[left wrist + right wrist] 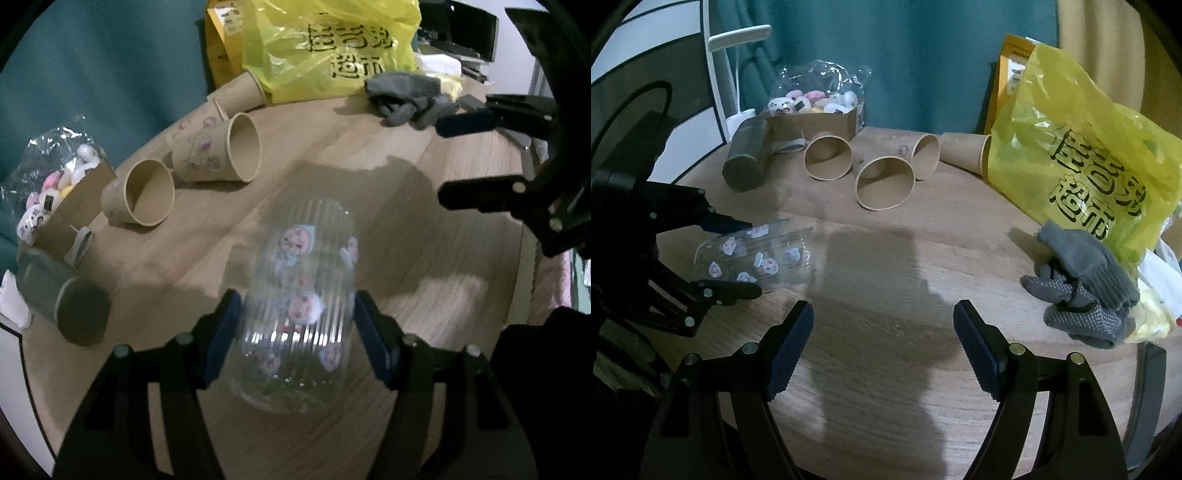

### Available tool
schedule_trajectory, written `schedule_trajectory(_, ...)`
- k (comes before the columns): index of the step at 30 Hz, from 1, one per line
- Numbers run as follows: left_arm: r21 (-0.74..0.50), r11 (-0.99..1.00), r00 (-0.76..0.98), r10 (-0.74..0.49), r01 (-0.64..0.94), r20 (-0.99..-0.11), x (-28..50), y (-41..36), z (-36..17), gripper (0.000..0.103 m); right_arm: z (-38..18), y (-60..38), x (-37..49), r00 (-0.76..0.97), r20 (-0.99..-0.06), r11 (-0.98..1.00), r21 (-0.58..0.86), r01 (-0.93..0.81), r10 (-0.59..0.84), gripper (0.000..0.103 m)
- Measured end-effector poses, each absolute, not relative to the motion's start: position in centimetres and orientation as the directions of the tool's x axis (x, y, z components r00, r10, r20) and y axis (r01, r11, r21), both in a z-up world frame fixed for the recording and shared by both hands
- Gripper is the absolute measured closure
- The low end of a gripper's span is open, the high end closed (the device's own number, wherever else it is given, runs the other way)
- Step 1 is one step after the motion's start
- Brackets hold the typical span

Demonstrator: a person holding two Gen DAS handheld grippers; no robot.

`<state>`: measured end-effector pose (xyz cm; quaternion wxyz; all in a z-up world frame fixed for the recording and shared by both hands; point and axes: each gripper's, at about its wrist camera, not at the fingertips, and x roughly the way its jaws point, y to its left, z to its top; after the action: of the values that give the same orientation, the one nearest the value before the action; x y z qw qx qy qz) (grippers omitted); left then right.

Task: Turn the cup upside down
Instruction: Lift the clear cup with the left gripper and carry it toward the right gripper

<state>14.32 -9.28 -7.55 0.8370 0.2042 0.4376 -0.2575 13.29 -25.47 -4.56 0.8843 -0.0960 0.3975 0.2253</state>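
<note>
A clear ribbed plastic cup [301, 302] with pink and blue cartoon stickers is held on its side between the blue pads of my left gripper [295, 332], above the wooden table [424, 325]. In the right wrist view the cup [753, 254] lies roughly level, its open rim pointing right, with the left gripper [748, 258] shut on it at the left. My right gripper [882, 350] is open and empty over the table's front middle. It also shows at the right of the left wrist view [461, 162].
Several brown paper cups [882, 181] lie on their sides at the back of the table. A grey cylinder [744, 158], a box of plush toys [812, 107], a yellow plastic bag [1082, 173] and grey gloves [1082, 288] ring the table.
</note>
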Motion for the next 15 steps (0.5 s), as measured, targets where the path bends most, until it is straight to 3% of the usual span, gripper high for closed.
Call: schedule_trajectory(15, 0.048, 0.809, 0.441, -0.269, 0.586, -0.856, 13.4, -8.8, -7.4, 0.035, -4.4, -24.4, 13.5, 0.575, -0.75, 0.854, -0.027, -0.52, 0.326, 0.022)
